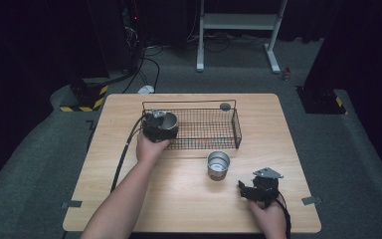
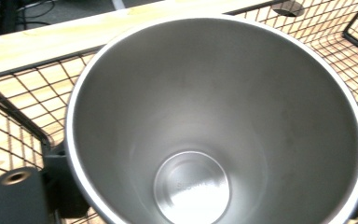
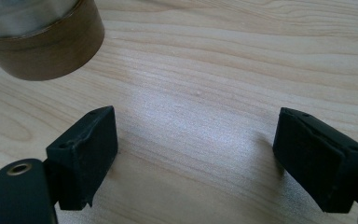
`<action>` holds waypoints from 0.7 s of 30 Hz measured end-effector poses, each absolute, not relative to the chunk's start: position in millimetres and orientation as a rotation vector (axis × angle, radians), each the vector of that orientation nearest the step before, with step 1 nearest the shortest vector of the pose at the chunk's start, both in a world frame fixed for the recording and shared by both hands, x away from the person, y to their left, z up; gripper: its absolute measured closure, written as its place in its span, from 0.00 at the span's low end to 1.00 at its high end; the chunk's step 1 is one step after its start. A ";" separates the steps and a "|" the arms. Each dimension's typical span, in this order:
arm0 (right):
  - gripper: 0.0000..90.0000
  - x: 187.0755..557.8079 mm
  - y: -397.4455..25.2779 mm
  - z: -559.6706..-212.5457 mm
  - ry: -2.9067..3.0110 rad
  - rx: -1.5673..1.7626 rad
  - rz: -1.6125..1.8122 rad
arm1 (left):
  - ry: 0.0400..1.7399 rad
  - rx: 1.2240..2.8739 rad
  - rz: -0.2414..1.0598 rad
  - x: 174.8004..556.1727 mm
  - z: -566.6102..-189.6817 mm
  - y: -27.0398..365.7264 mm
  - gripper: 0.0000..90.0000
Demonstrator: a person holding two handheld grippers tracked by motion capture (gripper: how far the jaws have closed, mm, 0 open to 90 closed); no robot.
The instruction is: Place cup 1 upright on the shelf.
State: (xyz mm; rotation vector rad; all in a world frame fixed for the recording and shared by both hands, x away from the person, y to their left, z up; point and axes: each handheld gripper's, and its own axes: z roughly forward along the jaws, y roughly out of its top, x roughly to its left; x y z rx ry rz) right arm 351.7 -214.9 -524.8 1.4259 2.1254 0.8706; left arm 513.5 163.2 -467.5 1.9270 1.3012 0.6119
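Note:
A steel cup (image 2: 214,116) sits between the jaws of my left gripper (image 1: 155,125), which is shut on it. The cup is upright and empty, over the left end of a black wire basket (image 1: 189,102). Basket mesh (image 2: 28,98) shows beneath and around the cup. A second steel cup (image 1: 218,165) with a brown base (image 3: 42,42) stands on the wooden table (image 1: 179,199), in front of the basket. My right gripper (image 1: 243,190) hangs low over the table near the front right. It is open with nothing between its jaws, and this cup lies just ahead to its left.
A small dark round disc (image 1: 225,106) lies at the basket's far right corner. The basket's right part holds nothing. A white metal frame (image 1: 238,22) stands on the grey floor beyond the table. Bare wood lies between the right gripper's fingertips (image 3: 88,144).

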 end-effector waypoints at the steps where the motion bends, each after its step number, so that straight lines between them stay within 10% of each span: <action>1: 0.15 351.7 -214.9 -524.8 2.125 1.426 0.871 | 1.304 1.926 0.604 513.8 -467.2 163.7 0.10; 21: 0.15 351.7 -214.9 -524.8 2.125 1.426 0.871 | 1.271 1.918 0.604 501.3 -458.2 174.7 0.00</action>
